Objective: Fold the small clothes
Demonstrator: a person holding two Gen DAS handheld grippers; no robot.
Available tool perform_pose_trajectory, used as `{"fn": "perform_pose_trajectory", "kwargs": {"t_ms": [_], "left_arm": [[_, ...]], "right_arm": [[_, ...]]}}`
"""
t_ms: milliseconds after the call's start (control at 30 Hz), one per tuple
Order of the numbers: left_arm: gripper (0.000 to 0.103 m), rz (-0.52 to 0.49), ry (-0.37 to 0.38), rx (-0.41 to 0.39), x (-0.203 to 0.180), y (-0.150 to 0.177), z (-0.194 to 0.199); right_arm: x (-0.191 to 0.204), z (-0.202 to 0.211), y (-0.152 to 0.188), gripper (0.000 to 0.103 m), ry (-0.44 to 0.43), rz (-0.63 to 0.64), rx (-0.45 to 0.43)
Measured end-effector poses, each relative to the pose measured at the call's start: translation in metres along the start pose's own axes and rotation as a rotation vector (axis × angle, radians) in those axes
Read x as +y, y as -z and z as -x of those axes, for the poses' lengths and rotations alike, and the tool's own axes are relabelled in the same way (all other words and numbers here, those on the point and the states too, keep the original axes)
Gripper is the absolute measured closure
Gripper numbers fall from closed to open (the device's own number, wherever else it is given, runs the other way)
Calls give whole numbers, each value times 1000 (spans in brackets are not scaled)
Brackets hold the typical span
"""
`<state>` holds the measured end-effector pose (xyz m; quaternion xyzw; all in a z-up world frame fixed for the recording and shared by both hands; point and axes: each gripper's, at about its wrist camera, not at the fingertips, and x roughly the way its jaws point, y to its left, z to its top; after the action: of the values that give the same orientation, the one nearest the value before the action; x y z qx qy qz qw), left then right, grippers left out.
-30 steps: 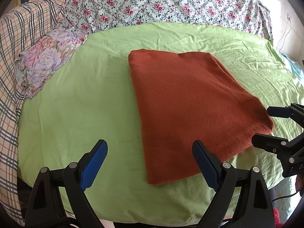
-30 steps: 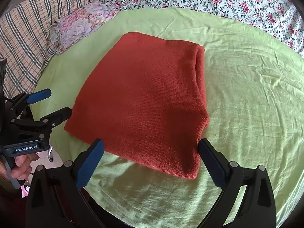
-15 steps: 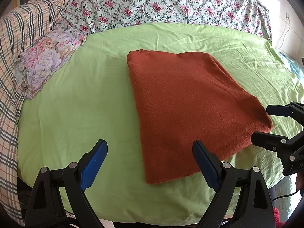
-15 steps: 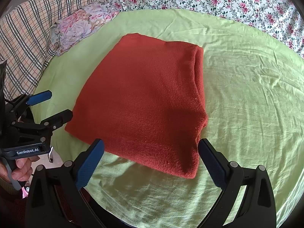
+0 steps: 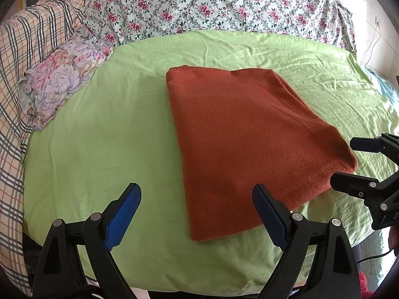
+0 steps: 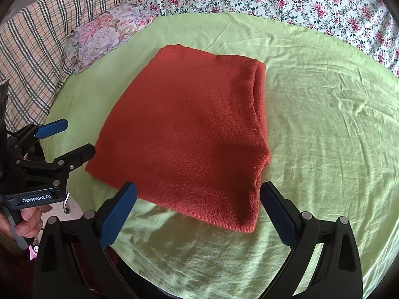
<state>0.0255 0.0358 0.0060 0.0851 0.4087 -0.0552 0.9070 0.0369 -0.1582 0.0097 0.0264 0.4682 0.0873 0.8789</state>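
1. Left hand-held gripper (image 5: 197,214) sits at 6 o'clock in its own view, jaws spread wide, nothing between them; its right blue pad (image 5: 270,220) hangs just over the near edge of the garment, its left pad over bare sheet.
2. Right hand-held gripper (image 6: 198,211), also at 6 o'clock in its camera, is wide open and empty too, its pads on either side of the garment's near corner; whether they touch the cloth I cannot tell.
3. Each tool shows in the other's view: the right one pokes in at 3 o'clock of the left camera, the left one at 9 o'clock of the right camera, gripped by a hand (image 6: 26,220).
4. The rust-orange knit garment (image 6: 189,134) lies folded into a neat rectangle, flat at the centre of the bed, with a thick rolled fold along its 3 o'clock side in the right view.
5. Under it, a wrinkled lime-green sheet (image 5: 99,137).
6. Out at 10 o'clock, a floral pillow (image 5: 59,84) on a plaid blanket (image 5: 22,49); at 12 o'clock, a rose-print quilt (image 5: 212,5).
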Motion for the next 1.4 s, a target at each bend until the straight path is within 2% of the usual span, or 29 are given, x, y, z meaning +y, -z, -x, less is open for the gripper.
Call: {"fn": "perform_pose_trajectory", "kwargs": {"t_ms": [1033, 1400], "left_arm": [[12, -8, 6, 0, -6, -3, 0], [12, -28, -7, -27, -4, -11, -8]], "right_arm": [[2, 4, -1, 4, 4, -8, -5], [-4, 6, -9, 4, 12, -12, -14]]}}
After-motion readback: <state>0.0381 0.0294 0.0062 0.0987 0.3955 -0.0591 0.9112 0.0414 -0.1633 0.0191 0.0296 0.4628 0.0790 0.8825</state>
